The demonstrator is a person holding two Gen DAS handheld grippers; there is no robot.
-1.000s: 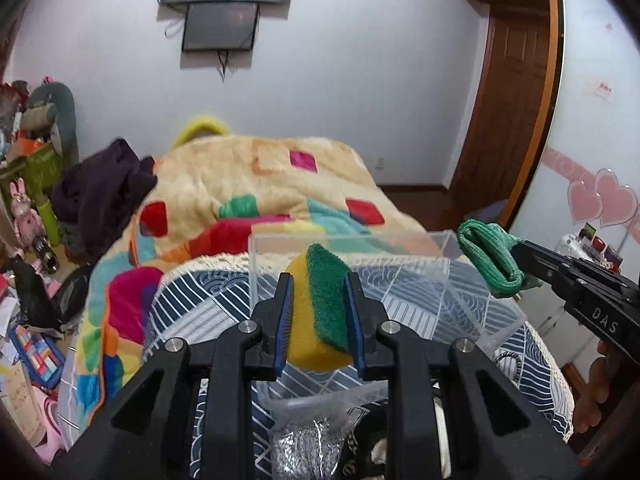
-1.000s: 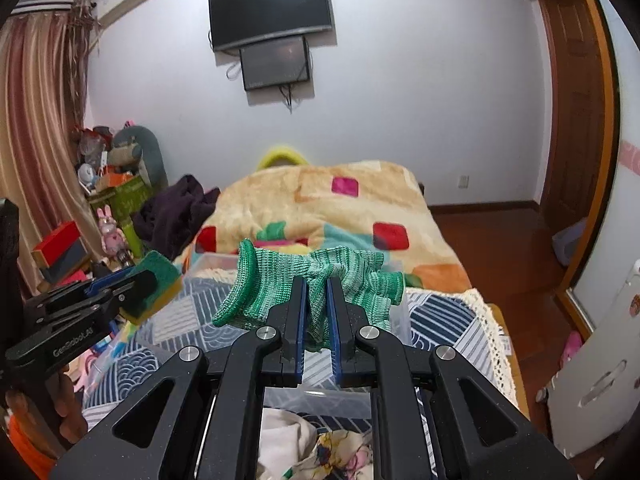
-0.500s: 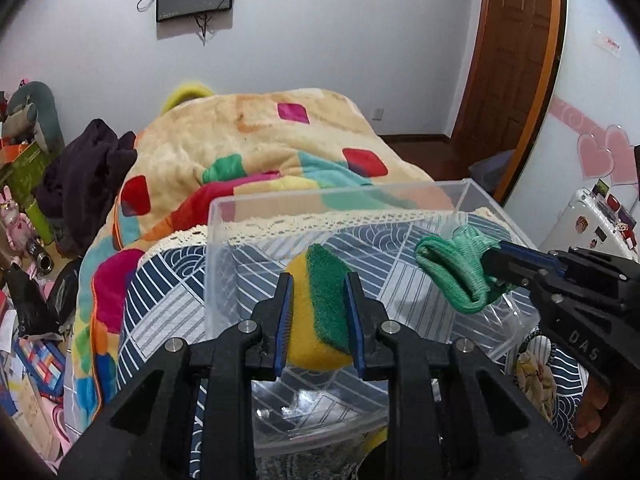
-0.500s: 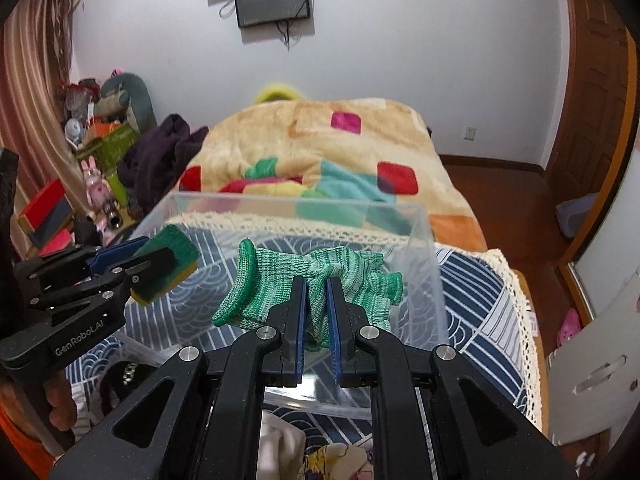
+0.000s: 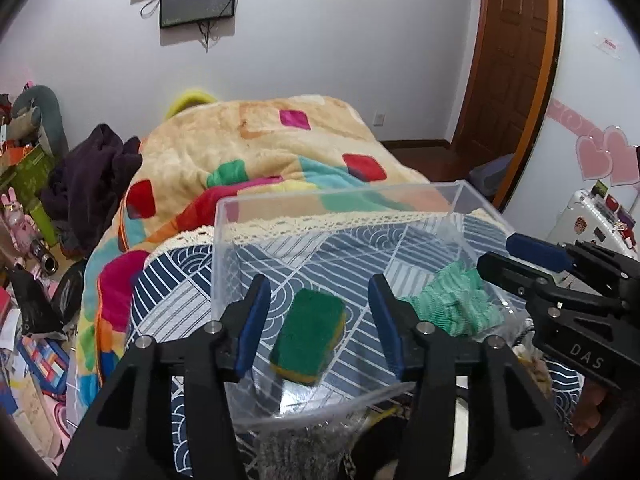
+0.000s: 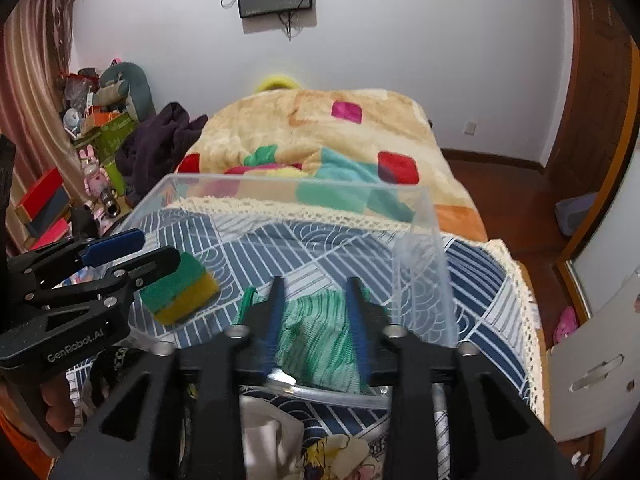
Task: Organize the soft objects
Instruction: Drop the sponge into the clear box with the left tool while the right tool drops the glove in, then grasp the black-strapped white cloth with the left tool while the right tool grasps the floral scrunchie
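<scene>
sponge [image 5: 308, 338] lies loose on the floor of the clear plastic box [image 5: 340, 196], right below and between the spread fingers of the left gripper [image 5: 318, 322], touching neither. its long axis runs roughly along the gripper's line of sight, green side up, yellow layer showing at the near edge. the left gripper stands wide apart and holds nothing. from the right wrist view the sponge [image 6: 180, 294] appears tilted, just ahead of the left gripper's tip.

green knitted cloth [image 6: 320, 344] sits bunched in the box's near right corner, between the parted fingers of the right gripper [image 6: 316, 326], which also grips nothing; whether the blue pads brush the fabric cannot be told. from the left view the cloth [image 5: 452, 306] lies to the right of the sponge, apart from it, close under the right gripper [image 5: 516, 256].

judged from this, both soft things are already in the box, so the coming move is likely a straight pull back and up, each gripper clear of the near wall.

count: one sponge, one cloth, one box, two grippers. the box rests on a blue patterned cover [image 6: 472, 272].
</scene>
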